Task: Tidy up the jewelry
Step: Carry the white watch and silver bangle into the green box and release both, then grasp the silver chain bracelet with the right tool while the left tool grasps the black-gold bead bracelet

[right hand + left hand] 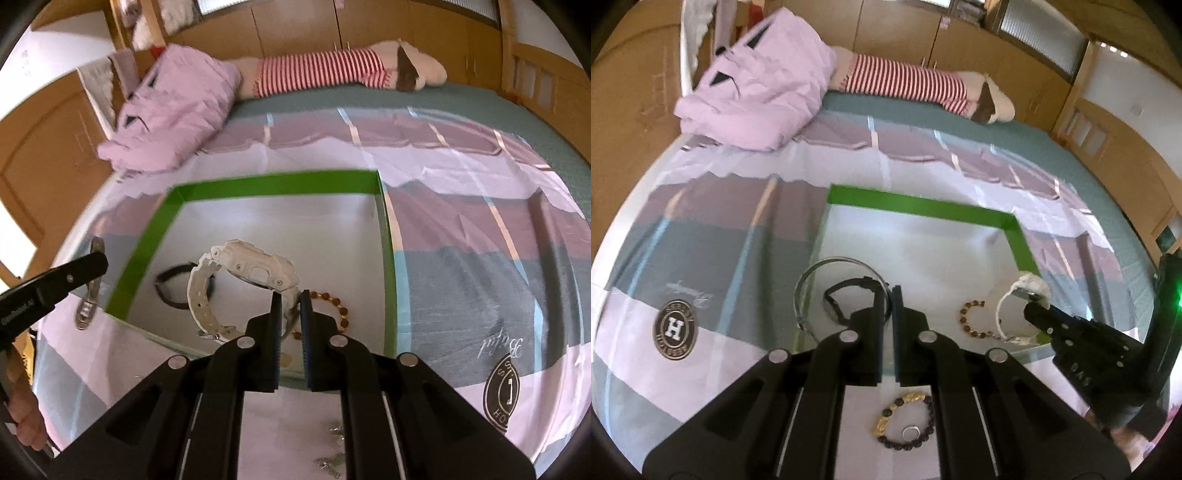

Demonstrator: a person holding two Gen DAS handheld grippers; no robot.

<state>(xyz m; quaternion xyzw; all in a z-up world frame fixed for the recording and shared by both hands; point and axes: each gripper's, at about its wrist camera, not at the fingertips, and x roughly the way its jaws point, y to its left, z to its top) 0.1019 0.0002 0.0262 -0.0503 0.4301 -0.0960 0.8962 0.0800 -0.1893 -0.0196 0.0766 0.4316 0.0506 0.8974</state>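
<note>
Bedspread [701, 258] in pink, grey and mauve blocks is covering the whole surface, with a round dark "H" badge [674, 329] stitched on it. Low in the left wrist view, a bead bracelet [905, 421], black and gold, is lying just outside the box with a small ring [911, 432] inside its loop. The left gripper [889, 295] is pinching a thin silver bangle [827, 266], jaws nearly together. The right gripper [287, 299] is clamping the strap of a chunky white plastic watch [243, 269] inside the shallow green-walled box [273, 182]. A dark band [173, 288] and brown bead bracelet [332, 299] are sitting on its white floor. Further back, a crumpled pink quilt [177, 110] and striped plush toy [321, 70] are lying.
</note>
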